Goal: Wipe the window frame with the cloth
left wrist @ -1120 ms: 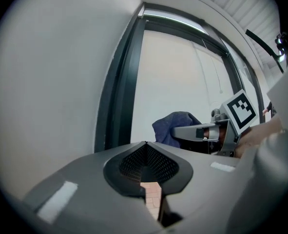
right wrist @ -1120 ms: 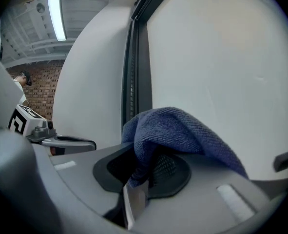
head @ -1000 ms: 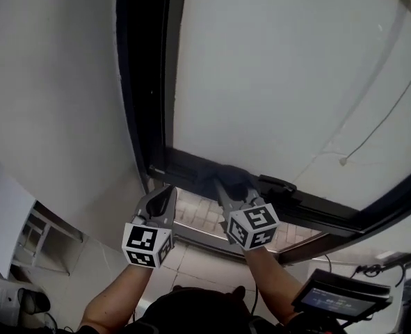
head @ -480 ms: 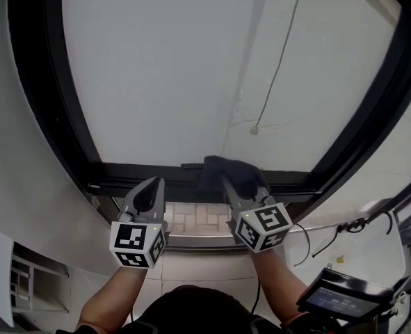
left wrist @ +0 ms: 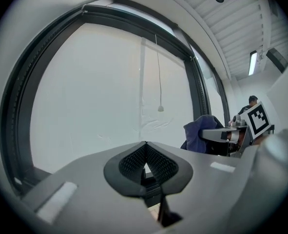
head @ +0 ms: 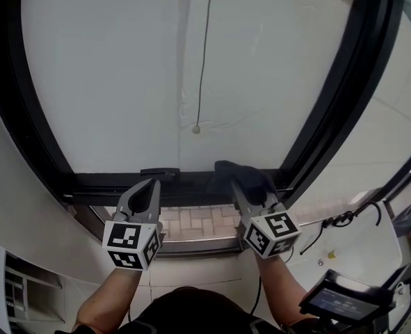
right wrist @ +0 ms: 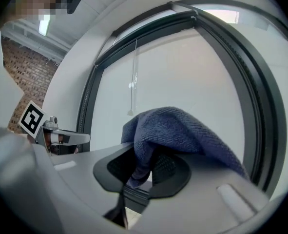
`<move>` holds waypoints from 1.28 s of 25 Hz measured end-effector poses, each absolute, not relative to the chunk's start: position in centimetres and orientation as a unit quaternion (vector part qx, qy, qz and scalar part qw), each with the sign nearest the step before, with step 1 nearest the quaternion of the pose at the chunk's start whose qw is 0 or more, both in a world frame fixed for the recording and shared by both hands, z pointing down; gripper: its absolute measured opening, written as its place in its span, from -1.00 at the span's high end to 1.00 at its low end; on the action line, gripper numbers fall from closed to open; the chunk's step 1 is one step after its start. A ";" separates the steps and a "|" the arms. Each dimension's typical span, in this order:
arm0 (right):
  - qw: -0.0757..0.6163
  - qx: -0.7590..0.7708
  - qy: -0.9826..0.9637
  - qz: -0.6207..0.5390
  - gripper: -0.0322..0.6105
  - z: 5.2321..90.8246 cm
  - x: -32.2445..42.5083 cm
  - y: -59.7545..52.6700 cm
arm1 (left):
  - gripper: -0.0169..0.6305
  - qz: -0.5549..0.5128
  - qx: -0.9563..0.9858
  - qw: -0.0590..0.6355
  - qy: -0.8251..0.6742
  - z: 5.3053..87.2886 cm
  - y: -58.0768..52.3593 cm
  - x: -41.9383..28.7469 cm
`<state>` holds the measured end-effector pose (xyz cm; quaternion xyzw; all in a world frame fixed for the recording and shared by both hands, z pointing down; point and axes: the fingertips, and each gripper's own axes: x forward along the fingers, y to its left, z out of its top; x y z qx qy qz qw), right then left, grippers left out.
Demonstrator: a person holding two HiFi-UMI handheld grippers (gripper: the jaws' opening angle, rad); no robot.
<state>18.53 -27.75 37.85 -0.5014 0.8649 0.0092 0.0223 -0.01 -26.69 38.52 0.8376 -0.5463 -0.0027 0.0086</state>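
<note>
Scooted right: fuzzy dark-blue cloth (head: 250, 175), pinched in my right gripper (head: 237, 186), nears the black metal window frame (head: 108, 181) corner; left gripper (head: 150, 184) closed, empty.

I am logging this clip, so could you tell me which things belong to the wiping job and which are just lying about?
Job: blue cloth, clamped in the right gripper; black window frame; left gripper, shut and empty.
Just there: pull cord, cable, screen device.
</note>
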 end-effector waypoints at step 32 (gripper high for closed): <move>0.024 -0.526 0.850 0.009 0.71 37.9 23.8 -26.5 | 0.97 -0.003 0.855 0.017 -0.518 38.2 -25.2 5.0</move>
